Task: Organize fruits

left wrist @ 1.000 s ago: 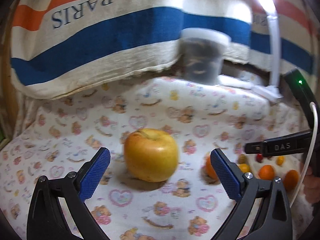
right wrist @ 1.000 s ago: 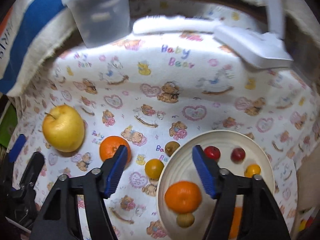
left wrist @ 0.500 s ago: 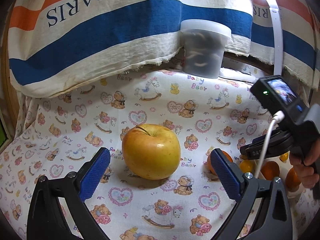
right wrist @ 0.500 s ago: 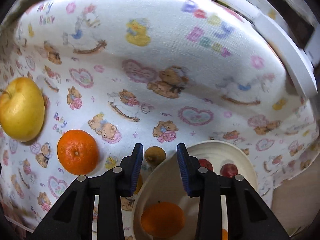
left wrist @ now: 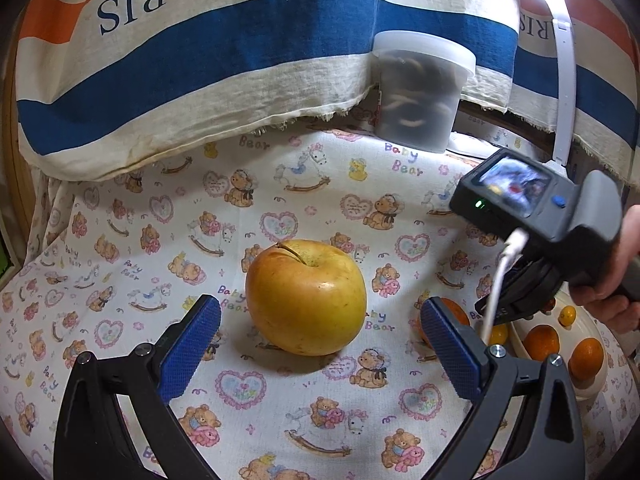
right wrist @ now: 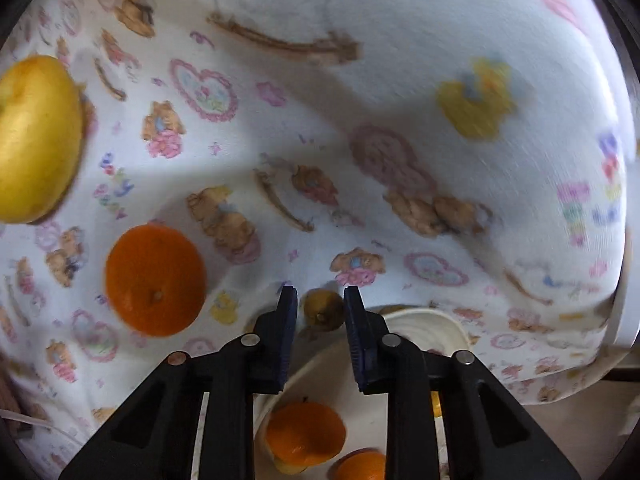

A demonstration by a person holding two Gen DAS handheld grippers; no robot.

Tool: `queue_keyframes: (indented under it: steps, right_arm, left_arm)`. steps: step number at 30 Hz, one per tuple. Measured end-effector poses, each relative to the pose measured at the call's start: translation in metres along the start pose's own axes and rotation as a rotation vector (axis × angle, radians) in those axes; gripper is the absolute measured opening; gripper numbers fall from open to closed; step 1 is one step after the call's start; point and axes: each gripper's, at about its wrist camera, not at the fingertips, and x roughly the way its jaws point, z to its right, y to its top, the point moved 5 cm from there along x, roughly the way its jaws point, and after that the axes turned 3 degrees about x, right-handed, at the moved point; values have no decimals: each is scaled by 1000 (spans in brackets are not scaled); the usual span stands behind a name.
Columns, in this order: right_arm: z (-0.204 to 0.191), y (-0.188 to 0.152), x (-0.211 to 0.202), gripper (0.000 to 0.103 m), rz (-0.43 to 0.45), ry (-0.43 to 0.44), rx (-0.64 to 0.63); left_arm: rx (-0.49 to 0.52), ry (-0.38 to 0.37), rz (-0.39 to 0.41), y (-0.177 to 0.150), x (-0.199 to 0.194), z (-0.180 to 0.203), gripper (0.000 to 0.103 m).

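Spread under everything is a white cotton cloth printed with teddy bears and pink hearts (left wrist: 320,200), and a striped PARIS fabric (left wrist: 200,60) hangs behind it beside a lidded translucent tub (left wrist: 420,88). Your right gripper (right wrist: 318,308) has dropped and tipped steeply toward the cloth since a second ago, when its view took in the whole cream plate (right wrist: 424,324); now only the plate's near rim and a few oranges on it show below the fingers. Its jaws have just been closing, and they now stand narrowly apart around a small brownish-green round fruit (right wrist: 324,310) lying just beside the plate rim; the picture is too blurred to tell whether the pads press on it yet. A loose orange mandarin (right wrist: 156,280) lies to the left on the cloth, still to be gathered. Your left gripper (left wrist: 320,344) has not shifted: its blue pads are spread wide on either side of the large yellow apple (left wrist: 306,296), touching nothing. Judging by this, the small fruit goes to the plate next, so check your hold before you lift.
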Motion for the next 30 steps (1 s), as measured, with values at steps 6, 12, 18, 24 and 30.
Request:
queue_keyframes:
  steps: [6,12,18,24,30]
  right_arm:
    - [20,6,7,24,-7,107,82]
    - [33,-4,3,23,48,143,136]
    - [36,-44,-34,23,261,234,255]
    - [43,-117,-52,23,477,297,433]
    - [53,-202,-78,23,671,324,495]
  left_arm:
    - [13,-2,-2,0,0,3,100]
    - [17,-1,1,0,0,4,100]
    - [29,-19,24,1,-4,7,100]
    - [84,-56,70,3,-13,20,100]
    - [72,-66,88,5,-16,19,100]
